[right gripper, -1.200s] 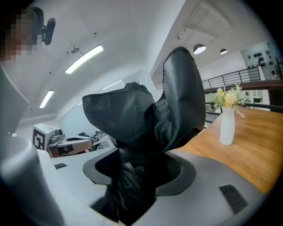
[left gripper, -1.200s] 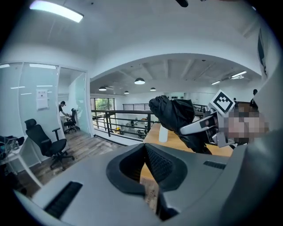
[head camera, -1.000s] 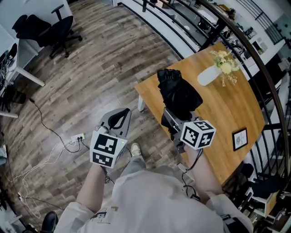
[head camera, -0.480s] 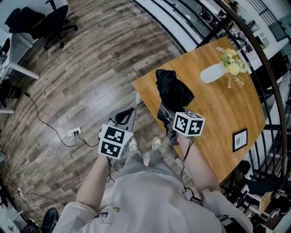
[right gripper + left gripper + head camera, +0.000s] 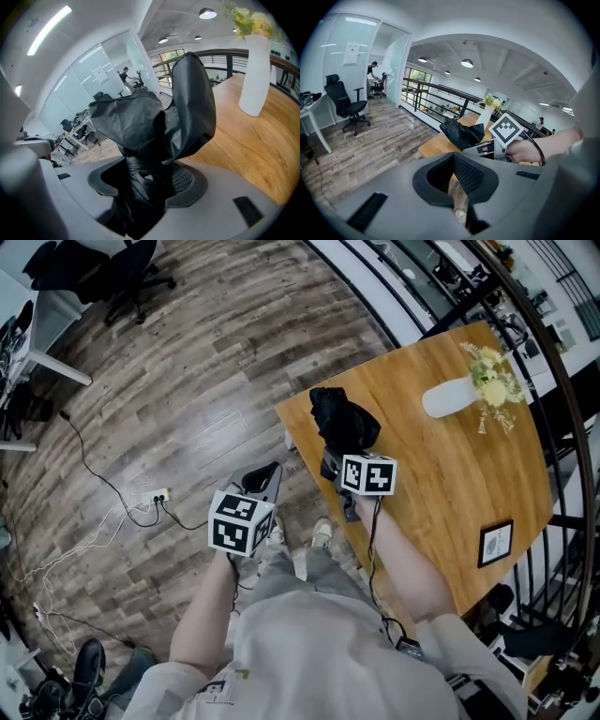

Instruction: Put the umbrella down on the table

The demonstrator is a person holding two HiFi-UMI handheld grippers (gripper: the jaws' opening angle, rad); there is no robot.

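The umbrella (image 5: 343,424) is black and folded, its fabric loose and rumpled. It sits tilted over the counter's (image 5: 450,465) near-left corner; contact is unclear.

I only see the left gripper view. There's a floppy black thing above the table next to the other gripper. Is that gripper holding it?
Observer: Yes. The right gripper view shows the right gripper with its jaws shut on the black umbrella.
Operator: Is it on the table?
Observer: From above, the head view shows it over the table corner nearest the person. I cannot tell whether it touches.
Operator: Anything else there I'm missing?
Observer: A small framed picture lies near the table's edge by the railing.
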